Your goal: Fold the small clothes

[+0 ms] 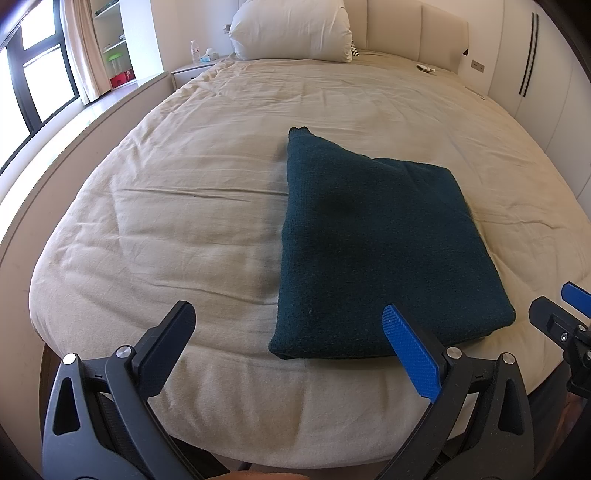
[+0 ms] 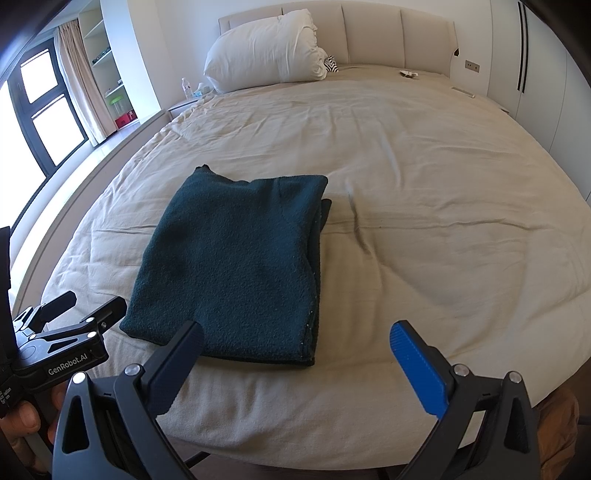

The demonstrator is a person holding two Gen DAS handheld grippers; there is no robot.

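Note:
A dark green knit garment (image 1: 373, 243) lies folded into a thick rectangle on the beige bed sheet (image 1: 192, 221), near the bed's front edge. It also shows in the right wrist view (image 2: 236, 266). My left gripper (image 1: 288, 317) is open and empty, held just short of the garment's near left corner. My right gripper (image 2: 295, 336) is open and empty, held just short of the garment's near right corner. Each gripper shows at the edge of the other's view: the right one (image 1: 554, 306) and the left one (image 2: 85, 306).
A white pillow (image 2: 266, 51) leans on the padded headboard (image 2: 369, 33) at the far end. A nightstand with a water bottle (image 1: 194, 51) stands at the far left. A window (image 1: 33, 74) and shelves (image 1: 114, 40) lie left, wardrobe doors (image 2: 524, 55) right.

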